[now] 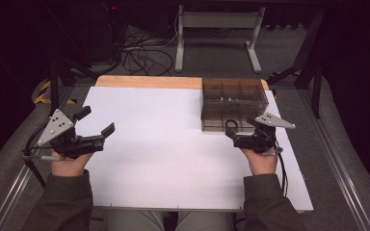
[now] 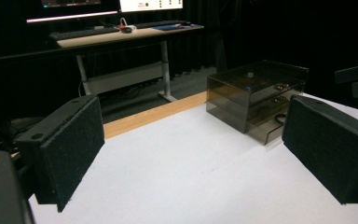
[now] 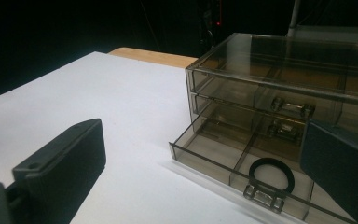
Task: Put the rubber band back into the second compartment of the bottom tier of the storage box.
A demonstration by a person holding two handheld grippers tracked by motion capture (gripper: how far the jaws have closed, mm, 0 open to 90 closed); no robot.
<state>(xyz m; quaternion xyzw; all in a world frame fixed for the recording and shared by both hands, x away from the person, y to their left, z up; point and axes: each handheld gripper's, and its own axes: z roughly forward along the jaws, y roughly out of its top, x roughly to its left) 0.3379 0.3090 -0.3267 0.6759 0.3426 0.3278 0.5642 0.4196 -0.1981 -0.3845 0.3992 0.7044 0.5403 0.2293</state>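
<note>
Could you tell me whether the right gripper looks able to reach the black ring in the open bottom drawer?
Probably yes: the right gripper is open just before the drawer, and the black ring lies uncovered near its front.

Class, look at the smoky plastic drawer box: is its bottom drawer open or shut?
Open. The bottom drawer juts forward from the box over the white table, its black ring handle out front.

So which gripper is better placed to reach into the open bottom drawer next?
Right. The right gripper hangs open just in front of the pulled-out bottom drawer; the left gripper is across the table.
</note>
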